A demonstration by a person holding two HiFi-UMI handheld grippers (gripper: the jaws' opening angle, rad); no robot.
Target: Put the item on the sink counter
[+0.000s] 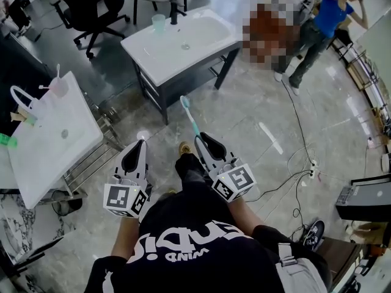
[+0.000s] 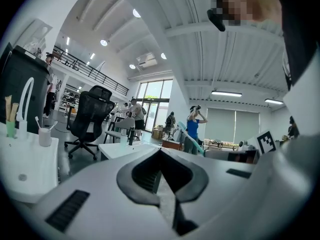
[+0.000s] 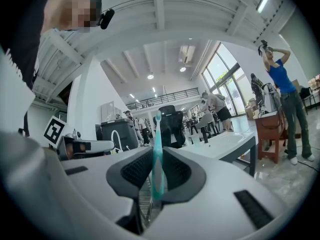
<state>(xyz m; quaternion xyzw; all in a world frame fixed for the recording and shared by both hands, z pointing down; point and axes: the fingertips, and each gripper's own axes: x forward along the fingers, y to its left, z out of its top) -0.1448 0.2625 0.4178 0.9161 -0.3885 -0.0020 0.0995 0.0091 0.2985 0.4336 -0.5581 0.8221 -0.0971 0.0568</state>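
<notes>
Right gripper (image 1: 203, 140) is clamped on the teal toothbrush (image 1: 190, 118), and the left gripper (image 1: 140, 144) is closed on nothing. Looks like the carry step. The sink counter (image 1: 211, 32) sits well ahead, so next up is getting over a bare patch and letting go.

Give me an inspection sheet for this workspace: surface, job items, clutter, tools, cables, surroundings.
Surface: white sink counter ahead, mostly bare.
Job's things: teal toothbrush, held above the floor, not yet at the counter.
Clutter: pale cup beside the dark faucet.
Tools: left tool jaws together, empty; right tool clamped on the toothbrush.
Cables: cords and a power strip on the floor at right.
Surroundings: second sink counter at left, office chair, person in blue.
</notes>
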